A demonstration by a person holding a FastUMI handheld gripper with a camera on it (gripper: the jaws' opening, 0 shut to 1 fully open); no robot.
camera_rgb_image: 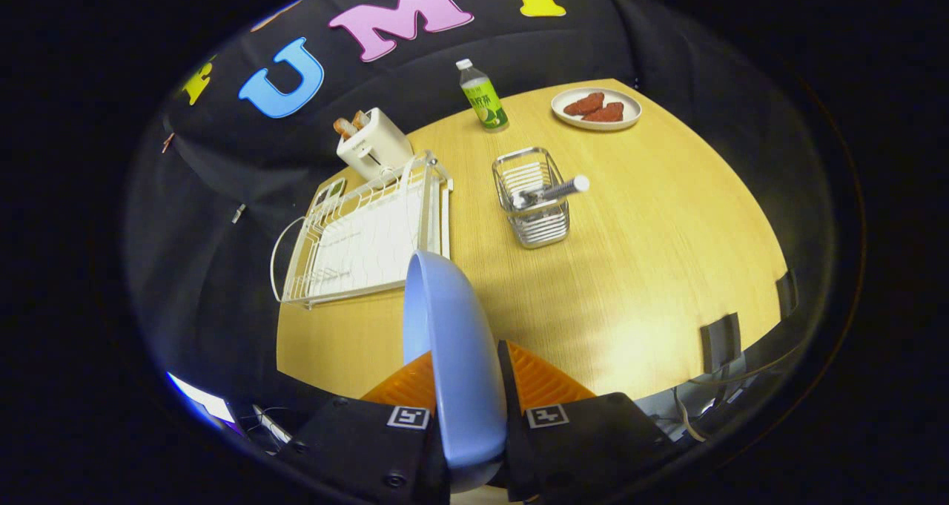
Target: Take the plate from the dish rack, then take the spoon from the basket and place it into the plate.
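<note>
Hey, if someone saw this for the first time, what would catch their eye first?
The blue plate, held on edge between the tool's two fingers, above the table. Beyond it stand the dish rack and the wire basket with the spoon leaning out.

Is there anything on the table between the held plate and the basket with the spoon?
Nothing visible does. The gripper is shut on the blue plate, held on edge above the table. Bare tabletop lies between it and the wire basket holding the spoon; the dish rack stands off to the side.
</note>
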